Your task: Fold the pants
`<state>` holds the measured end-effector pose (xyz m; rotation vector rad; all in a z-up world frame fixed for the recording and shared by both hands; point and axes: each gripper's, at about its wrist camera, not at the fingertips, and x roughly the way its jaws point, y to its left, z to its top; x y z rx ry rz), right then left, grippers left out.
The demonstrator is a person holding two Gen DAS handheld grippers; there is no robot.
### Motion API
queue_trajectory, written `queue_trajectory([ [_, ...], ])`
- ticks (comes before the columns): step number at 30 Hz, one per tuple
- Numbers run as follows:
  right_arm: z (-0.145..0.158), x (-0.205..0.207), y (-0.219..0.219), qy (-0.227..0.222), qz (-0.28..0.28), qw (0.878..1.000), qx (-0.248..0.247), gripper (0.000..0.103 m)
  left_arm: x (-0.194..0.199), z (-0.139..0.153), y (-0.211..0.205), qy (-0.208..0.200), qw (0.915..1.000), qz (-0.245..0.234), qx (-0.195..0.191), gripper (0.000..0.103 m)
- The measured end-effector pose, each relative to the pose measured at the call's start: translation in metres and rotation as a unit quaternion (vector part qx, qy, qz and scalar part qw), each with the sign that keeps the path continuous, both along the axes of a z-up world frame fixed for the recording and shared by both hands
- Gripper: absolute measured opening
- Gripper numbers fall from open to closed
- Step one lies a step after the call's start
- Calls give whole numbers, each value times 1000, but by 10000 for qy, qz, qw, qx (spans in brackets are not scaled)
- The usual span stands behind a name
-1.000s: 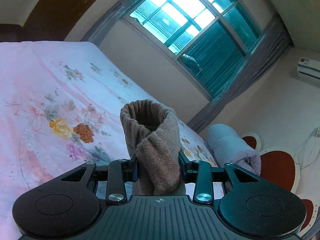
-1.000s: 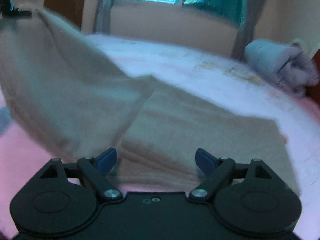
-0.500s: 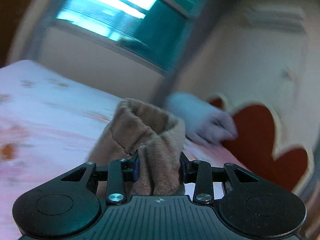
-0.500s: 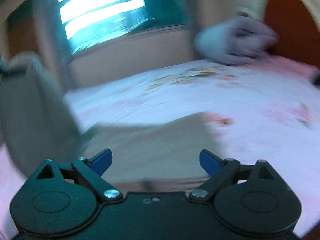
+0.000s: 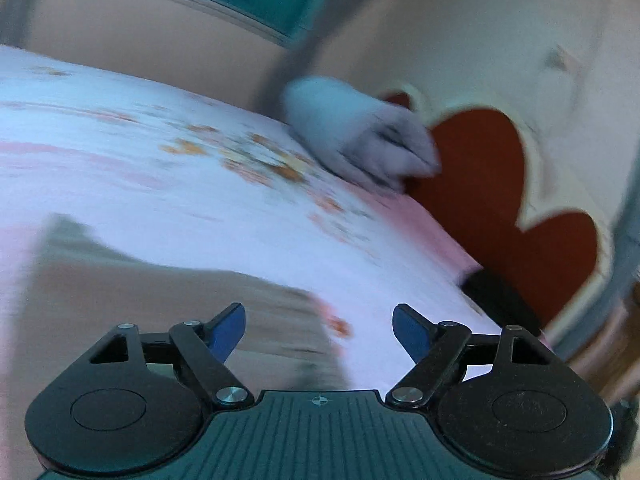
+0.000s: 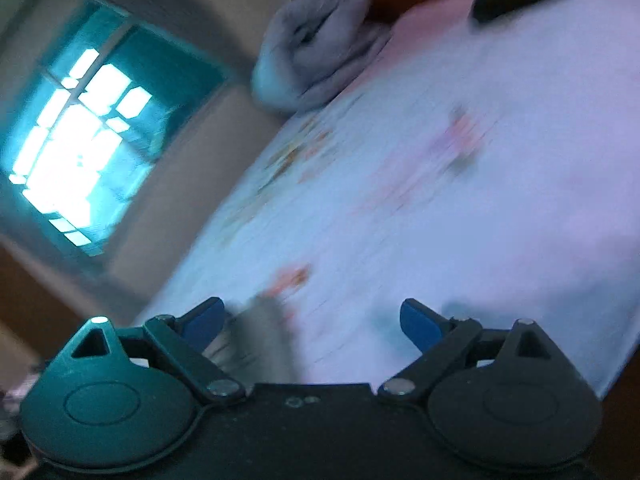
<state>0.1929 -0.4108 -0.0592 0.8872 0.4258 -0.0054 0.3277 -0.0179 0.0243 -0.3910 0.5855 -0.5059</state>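
The tan pants (image 5: 160, 304) lie flat on the pink floral bed sheet (image 5: 200, 184), blurred, at the lower left of the left wrist view. My left gripper (image 5: 318, 326) is open and empty just above their near right edge. In the right wrist view a corner of the pants (image 6: 256, 340) shows by the left blue finger pad. My right gripper (image 6: 312, 320) is open and empty, tilted, over the sheet (image 6: 400, 200).
A rolled grey blanket (image 5: 352, 140) lies at the head of the bed, and also shows in the right wrist view (image 6: 316, 44). A red heart-shaped headboard (image 5: 500, 184) stands behind. A dark object (image 5: 496, 292) sits at the bed's right edge. A window (image 6: 76, 152) is beyond.
My left gripper has let go of the bunched pants and opened; the pants now lie flat on the bed. Both grippers have swung right, toward the headboard. The right stays open.
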Motion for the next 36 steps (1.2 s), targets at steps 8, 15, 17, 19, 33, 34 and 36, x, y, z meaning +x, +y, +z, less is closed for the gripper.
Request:
queue_trajectory([
  [8,-16,48,63,205,1378,9801,1415,82,-72,-32,156,315,9858,1641,153,80],
  [15,-31,82,96,1123,1299,9773,1239,78,-115,-76,212,618,9761,2077,163,81],
  [17,-27,87,102,1143,1264,9793,1092,80,-112,-85,203,654,9780,1950,350,81],
  [19,-26,98,111,1212,1308,9796,929,75,-108,-91,194,626,9807,1769,556,81],
  [33,-40,80,84,1358,976,9830,760,31,-107,-98,165,652,9869,1345,604,81],
  [34,-51,79,77,1251,1076,9812,996,31,-107,-97,165,650,9870,1346,598,81],
  [36,-47,76,73,1158,1185,9807,1033,35,-109,-94,165,600,9865,1394,608,81],
])
